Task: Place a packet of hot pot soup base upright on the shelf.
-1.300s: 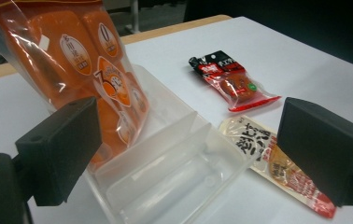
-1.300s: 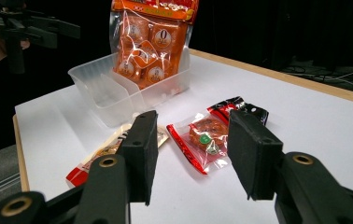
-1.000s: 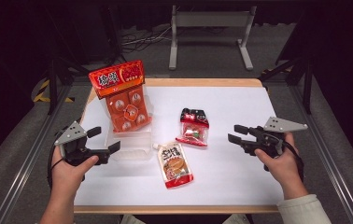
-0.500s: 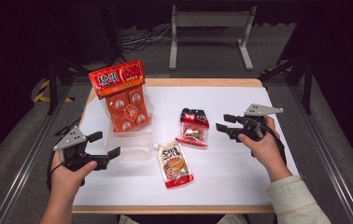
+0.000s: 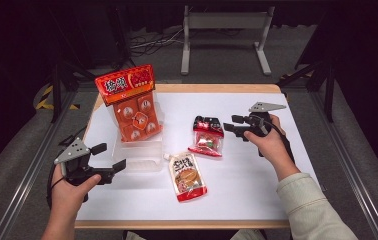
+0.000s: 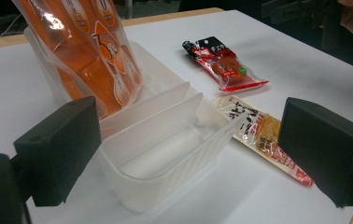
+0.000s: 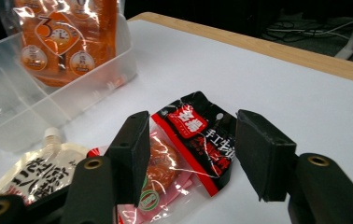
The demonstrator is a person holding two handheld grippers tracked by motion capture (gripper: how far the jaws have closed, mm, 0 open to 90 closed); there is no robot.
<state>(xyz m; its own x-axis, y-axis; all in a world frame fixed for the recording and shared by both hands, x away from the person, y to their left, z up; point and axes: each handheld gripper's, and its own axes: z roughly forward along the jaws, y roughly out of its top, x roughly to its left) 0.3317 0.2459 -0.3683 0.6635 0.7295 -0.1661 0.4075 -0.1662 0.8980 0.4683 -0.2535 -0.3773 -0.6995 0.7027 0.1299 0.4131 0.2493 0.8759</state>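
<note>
The right gripper (image 5: 233,125) sits just at 3 o'clock of the red packet (image 5: 207,137), which lies flat on the white worktop (image 5: 257,200) right of centre. Its fingers (image 7: 130,151) have just been opening and now stand spread, straddling the packet's black top end without pressing it; this looks like the line-up for a pinch. The right hand (image 5: 267,142) reaches in from 5 o'clock, forearm angled toward the middle, gripper held roughly level and pointing to 9 o'clock.

The clear bin (image 5: 137,152) stands left of centre, with a tall orange bag (image 5: 132,107) propped upright in its far compartment; the near compartments lie empty, probably meant for the loose packs. A spouted pouch (image 5: 187,176) lies flat at 6 o'clock of the packet, touching the bin's near right corner.

The left gripper (image 5: 108,157) waits at 8 o'clock of the bin, its fingers (image 6: 58,149) wide apart and empty, aimed at the bin wall, likely ready to steady it. The left hand (image 5: 72,185) is held low near the worktop's front edge.
</note>
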